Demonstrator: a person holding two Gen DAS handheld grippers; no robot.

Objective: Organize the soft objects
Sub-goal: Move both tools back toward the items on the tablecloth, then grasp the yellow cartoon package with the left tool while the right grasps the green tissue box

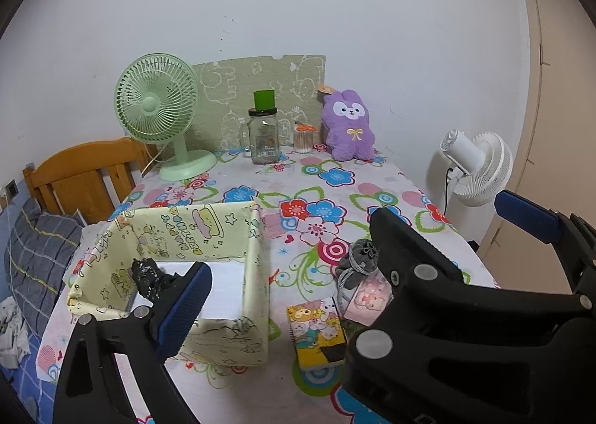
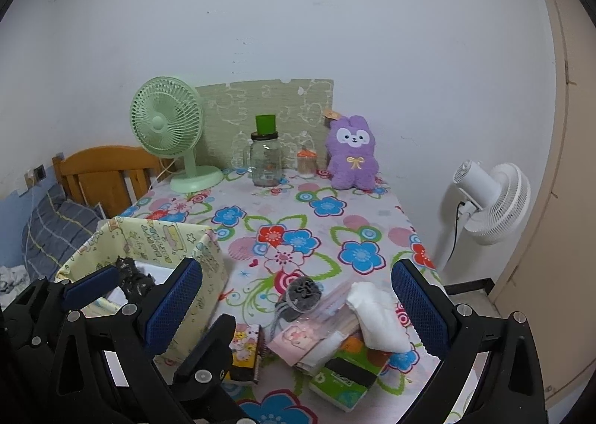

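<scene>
A pale yellow fabric box (image 1: 208, 234) (image 2: 156, 237) stands at the table's front left, with a crumpled black bag (image 1: 149, 277) (image 2: 132, 277) inside. A grey drawstring pouch (image 1: 359, 256) (image 2: 301, 295), a white soft cloth (image 2: 376, 316) and a pink packet (image 1: 367, 299) (image 2: 298, 340) lie on the table to its right. A purple plush bunny (image 1: 348, 126) (image 2: 352, 154) sits at the back. My left gripper (image 1: 283, 256) is open and empty over the box's near side. My right gripper (image 2: 298, 308) is open and empty around the pile.
A green desk fan (image 1: 158, 107), a glass jar with a green cap (image 1: 263, 133) and a cotton swab jar (image 1: 303, 139) stand at the back. Two small notebooks (image 1: 316, 332) (image 2: 344, 373) lie near the front. A white floor fan (image 2: 491, 196) stands right of the table, a bed left.
</scene>
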